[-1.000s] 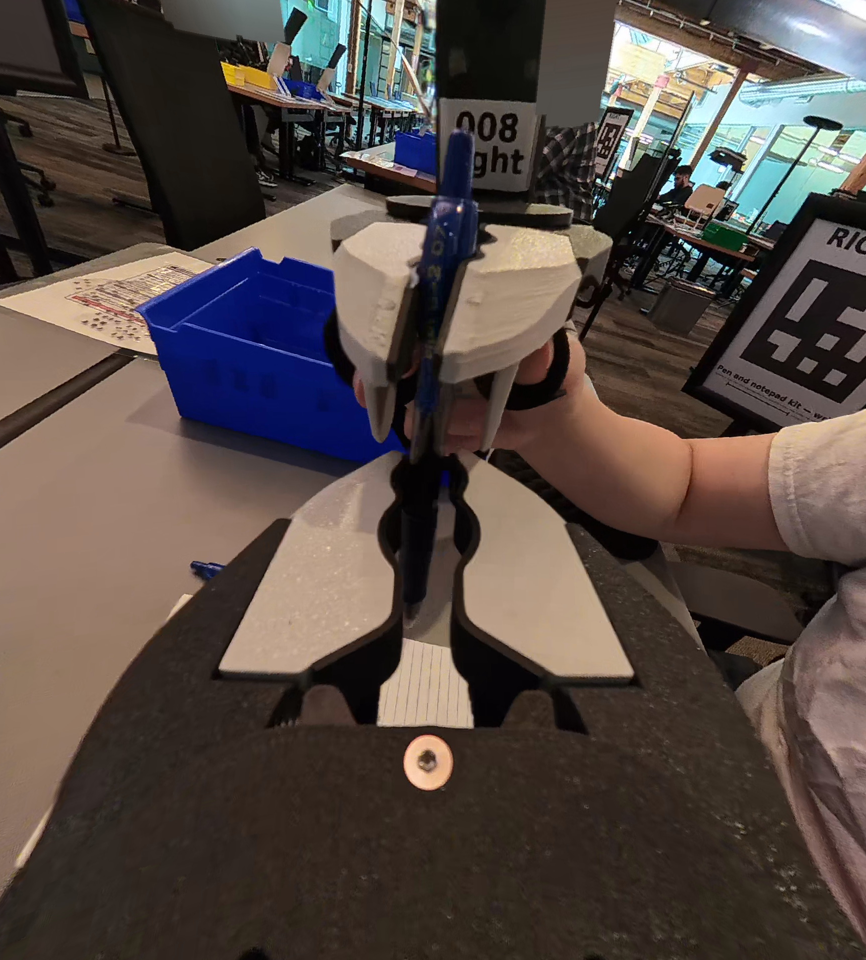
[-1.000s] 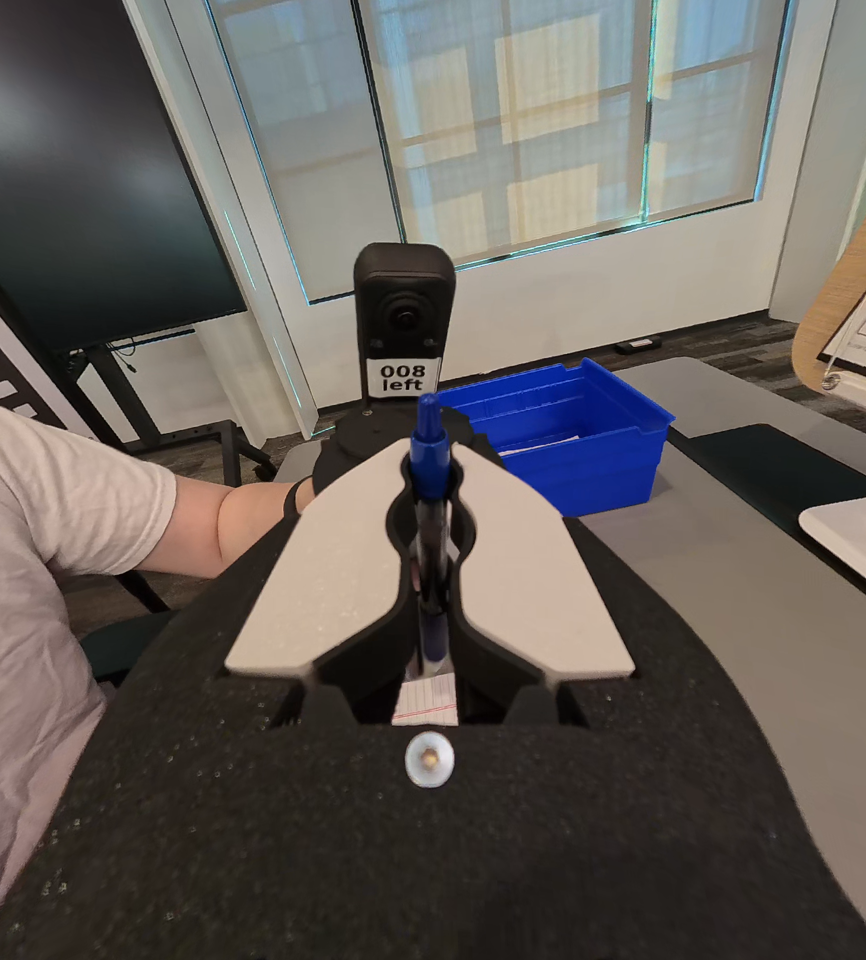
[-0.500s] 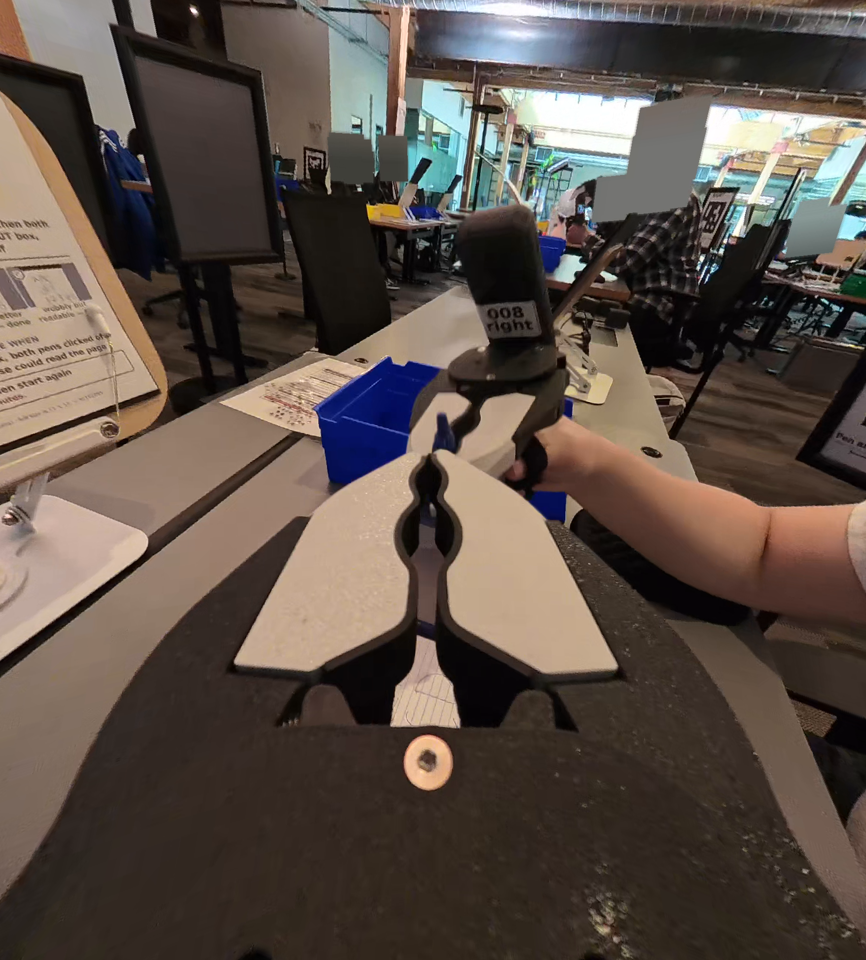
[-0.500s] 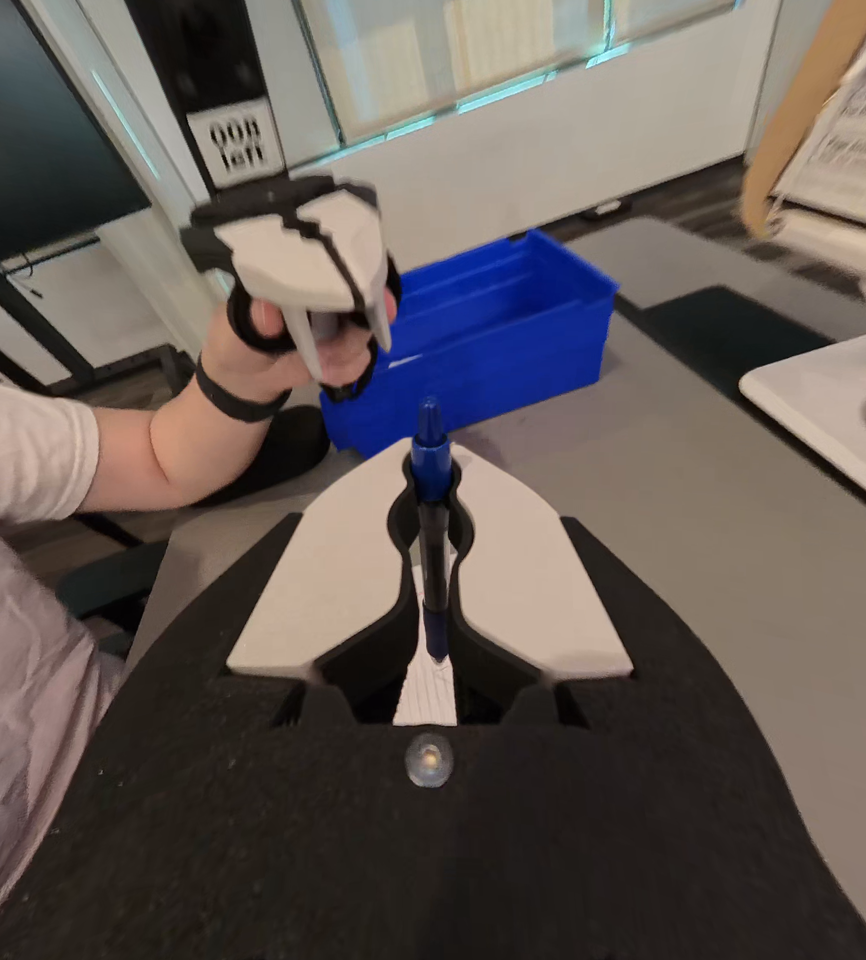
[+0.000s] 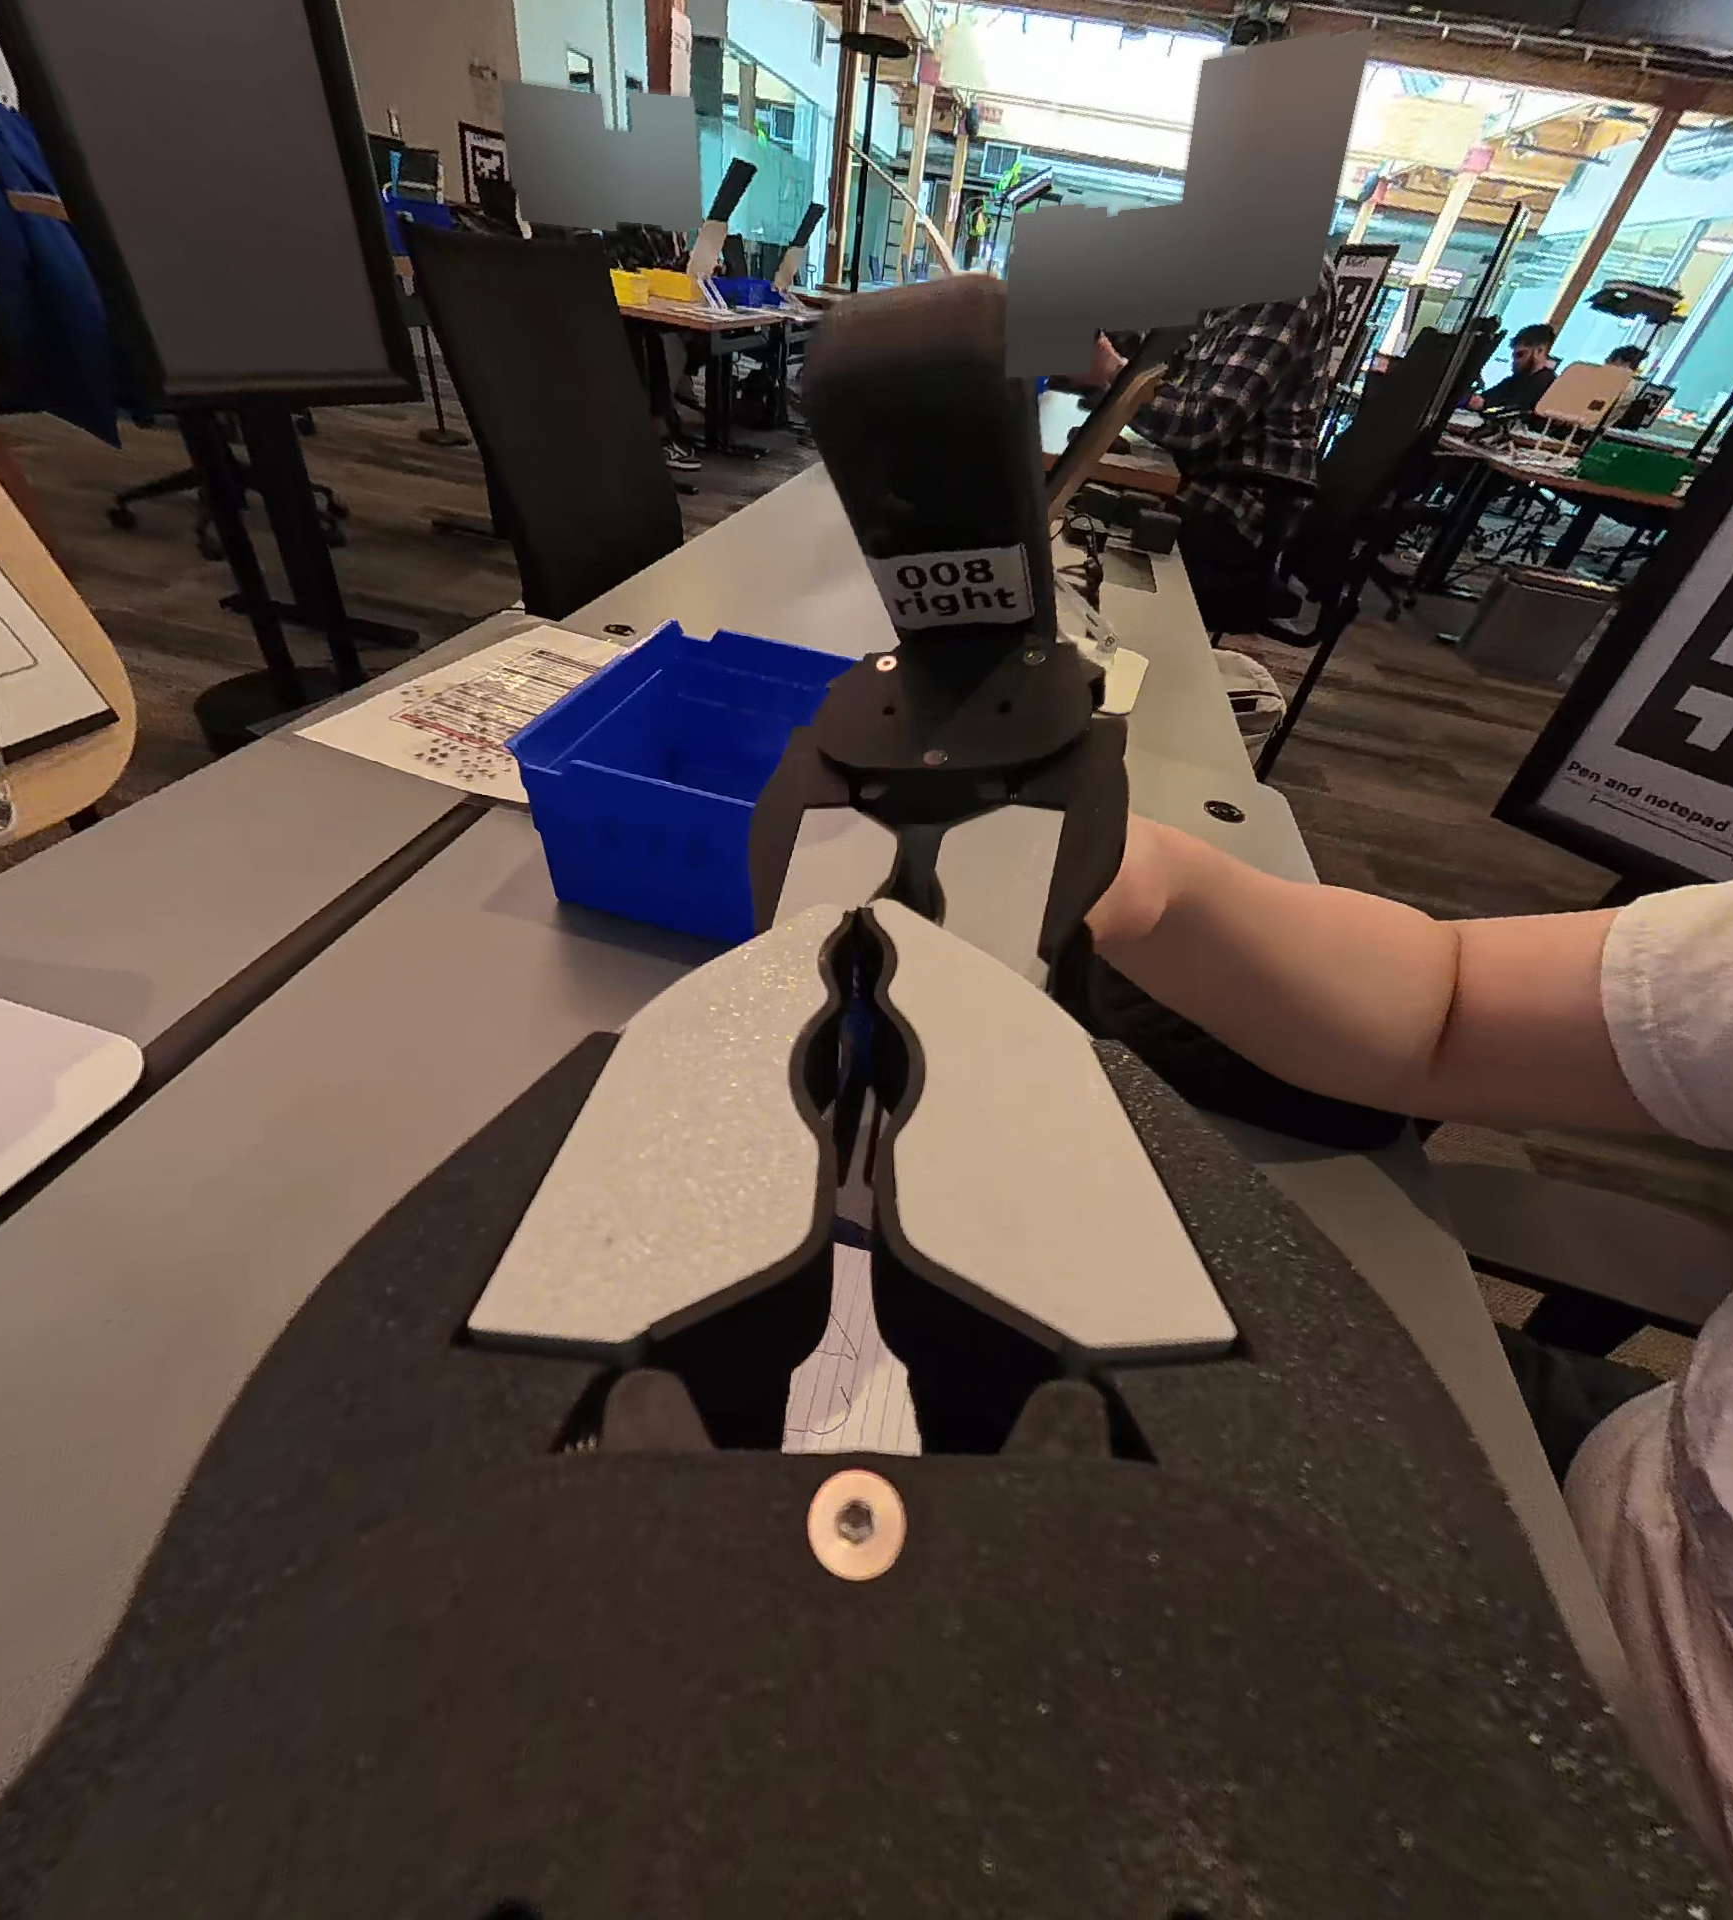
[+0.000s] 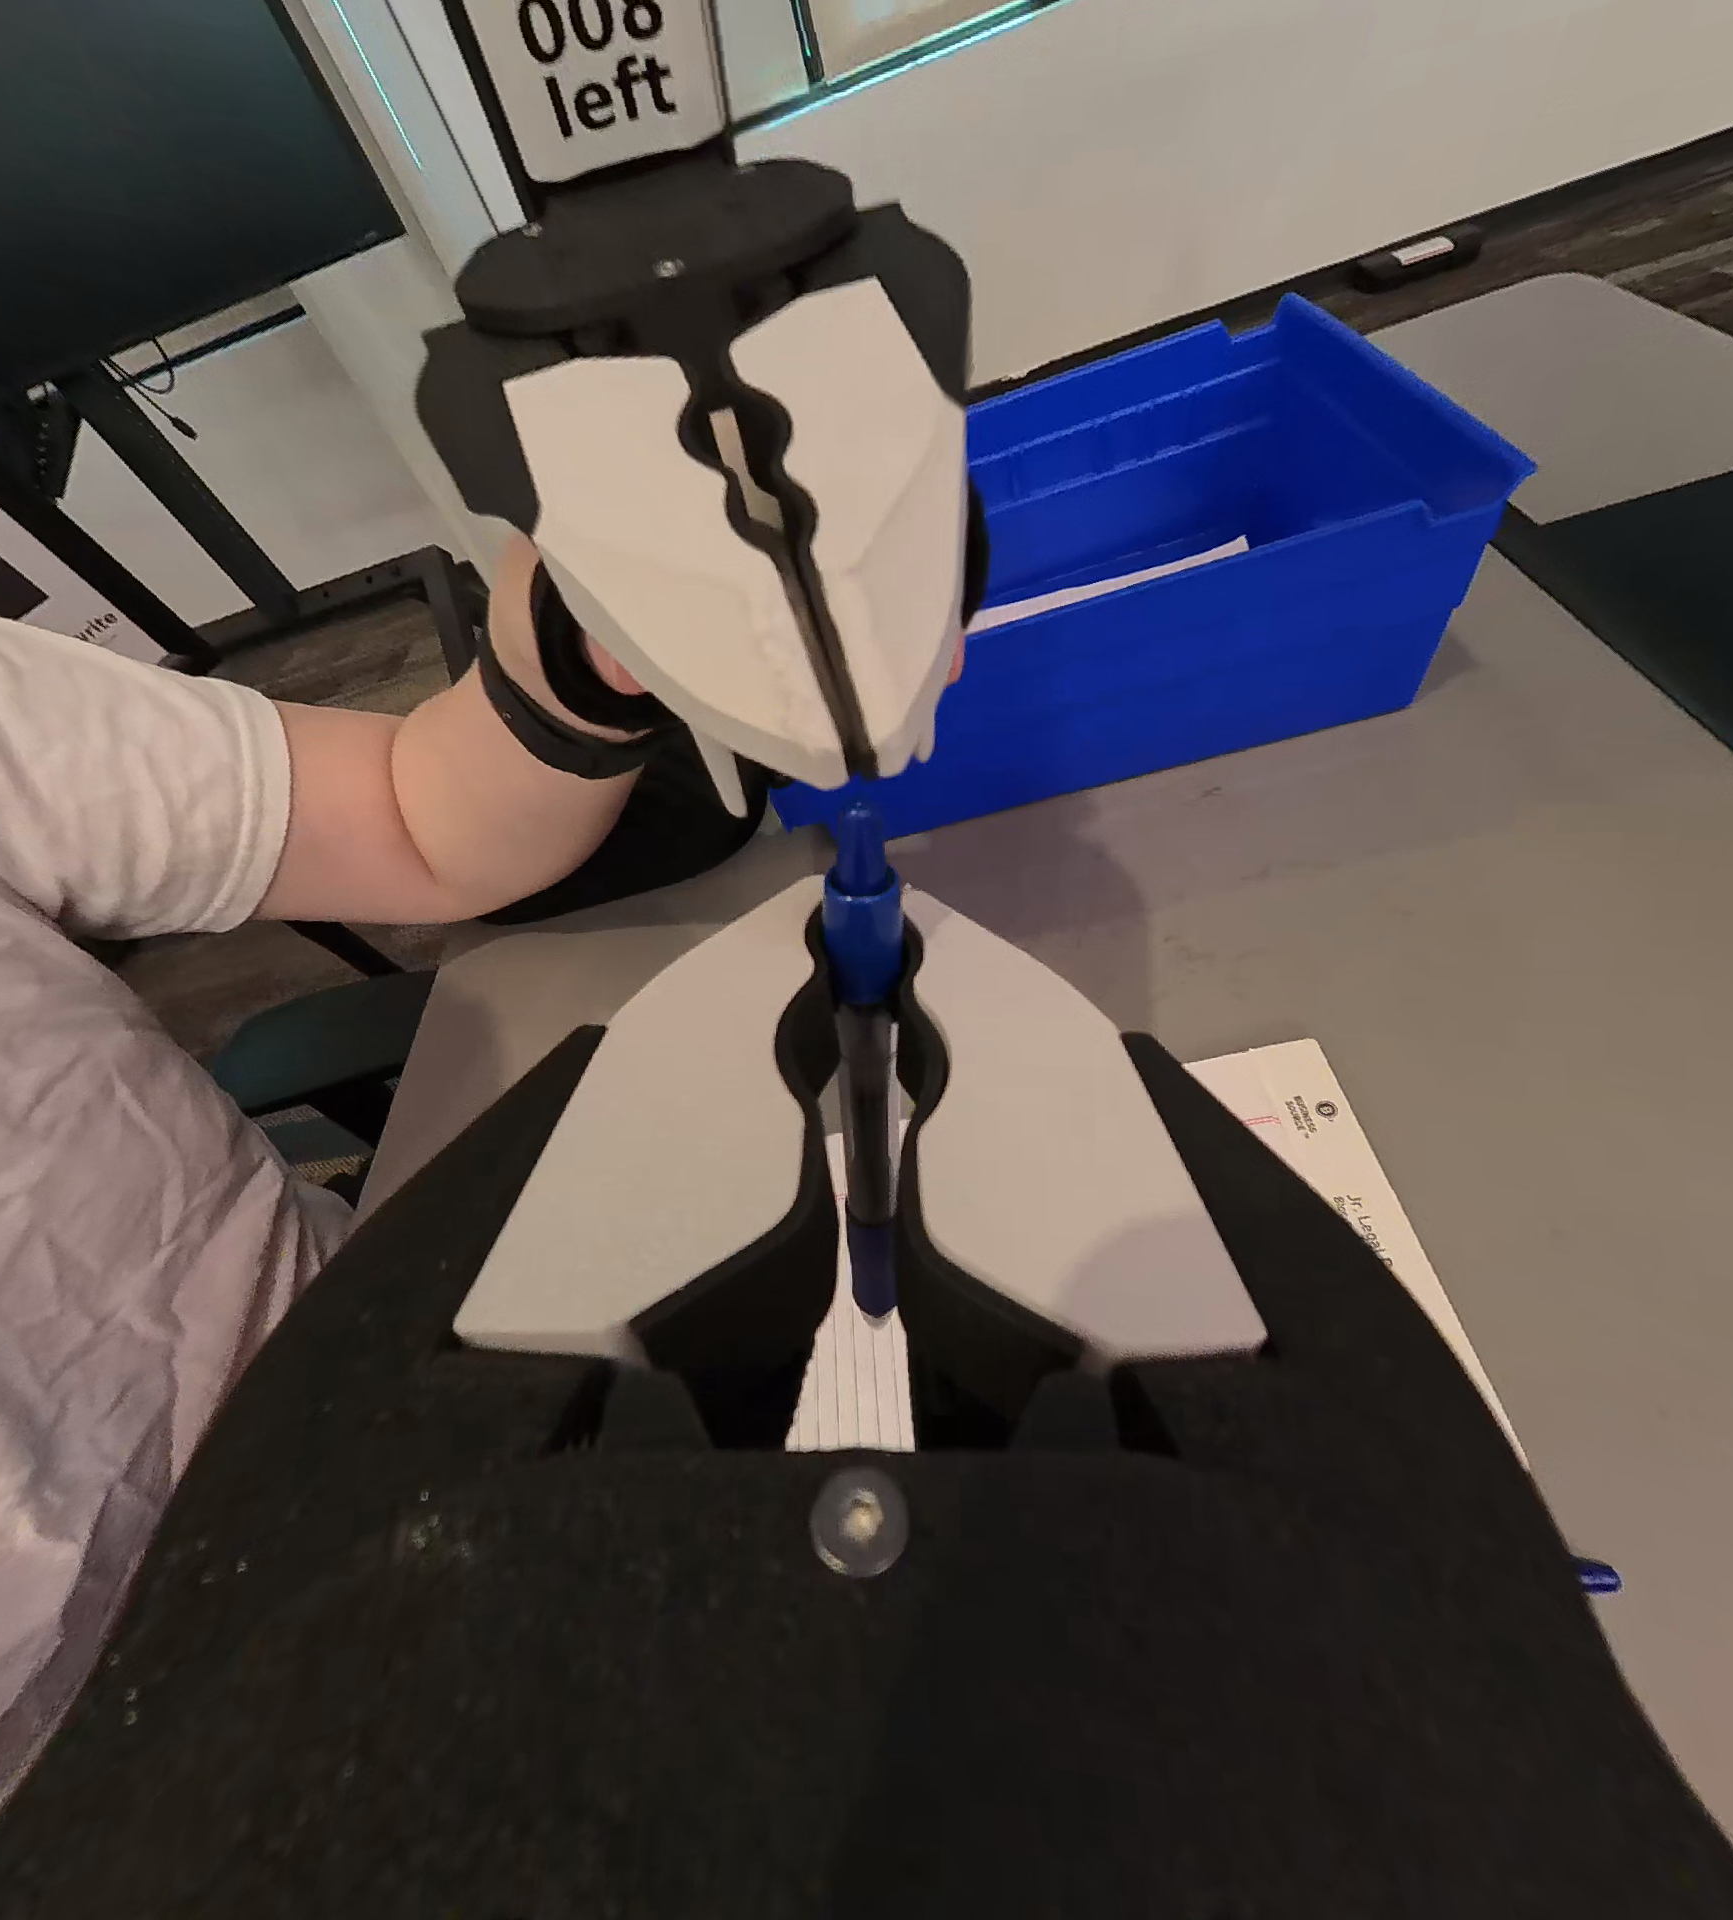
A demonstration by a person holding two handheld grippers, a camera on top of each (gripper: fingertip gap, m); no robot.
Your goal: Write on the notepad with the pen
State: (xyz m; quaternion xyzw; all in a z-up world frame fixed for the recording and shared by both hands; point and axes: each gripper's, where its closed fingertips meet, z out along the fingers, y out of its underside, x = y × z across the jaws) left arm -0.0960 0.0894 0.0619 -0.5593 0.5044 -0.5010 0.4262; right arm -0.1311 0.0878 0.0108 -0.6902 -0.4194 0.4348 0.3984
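While closing in: left hand-held gripper (image 6: 857,774) has swung over the blue pen's (image 6: 862,1122) clicker, jaws together, empty.
Right hand-held gripper (image 6: 860,914): clamps pen above notepad (image 6: 1340,1164).
Meaning: clicking likely next.

Each camera sits just behind its own hand-held gripper and looks forward along the two pale fingers, tilted down at the grey bench (image 5: 218,1039). The left wrist view faces an open office hall; the right wrist view faces a white wall under windows. The two views point toward each other at close range, so each shows the other hand-held gripper. Both share the blue plastic bin (image 5: 664,769) (image 6: 1236,582) and the white lined notepad (image 5: 857,1382) (image 6: 857,1392) below.
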